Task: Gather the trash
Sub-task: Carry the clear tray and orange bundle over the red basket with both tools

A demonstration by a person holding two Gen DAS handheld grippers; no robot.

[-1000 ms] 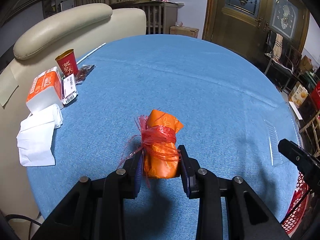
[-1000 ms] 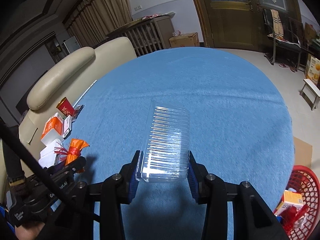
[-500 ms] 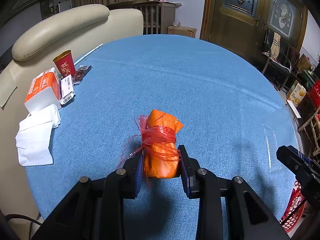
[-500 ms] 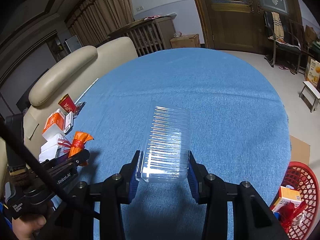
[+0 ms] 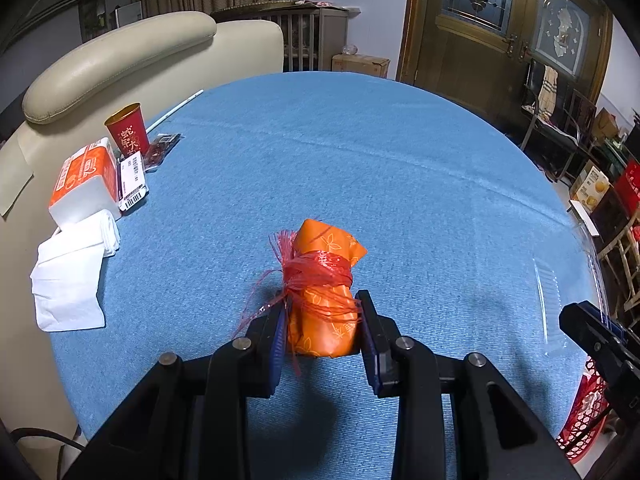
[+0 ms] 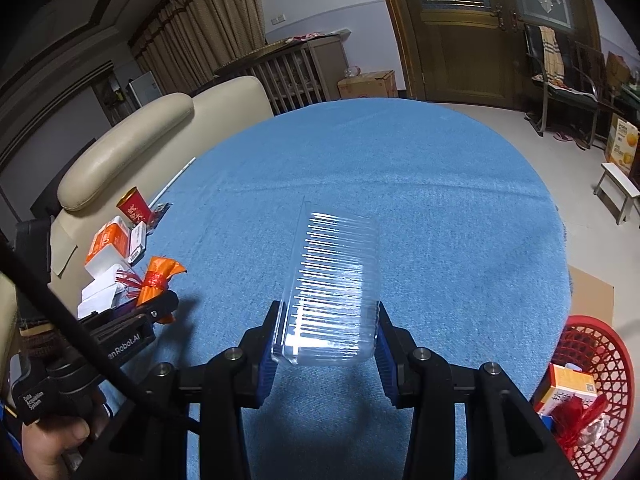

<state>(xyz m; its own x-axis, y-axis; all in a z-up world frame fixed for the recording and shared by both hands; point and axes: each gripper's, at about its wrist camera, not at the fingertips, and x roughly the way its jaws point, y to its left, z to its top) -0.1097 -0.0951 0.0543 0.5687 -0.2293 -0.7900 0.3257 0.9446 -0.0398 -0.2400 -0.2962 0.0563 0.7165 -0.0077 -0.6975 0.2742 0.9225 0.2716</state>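
My left gripper (image 5: 323, 330) is shut on an orange wrapped bundle (image 5: 324, 280) tied with red raffia, held just above the blue tablecloth (image 5: 360, 168). In the right wrist view the same bundle (image 6: 158, 276) shows at the left in the left gripper (image 6: 160, 304). My right gripper (image 6: 325, 344) is shut on a clear ribbed plastic tray (image 6: 334, 288), which sticks out forward and slightly upward. The tray (image 5: 568, 280) and the right gripper's tip appear at the right edge of the left wrist view. A red mesh basket (image 6: 592, 364) holding an orange box and red scraps stands low at the right.
At the table's left edge lie a red paper cup (image 5: 128, 134), an orange-and-white tissue pack (image 5: 86, 180), a barcoded packet (image 5: 132, 184), a dark wrapper (image 5: 160, 150), white napkins (image 5: 72, 276) and a straw (image 5: 176, 110). A cream sofa (image 5: 120, 56) stands behind.
The right gripper with the clear tray has drifted slightly right, bringing more of the red basket into its view. The left gripper and bundle have stayed put.
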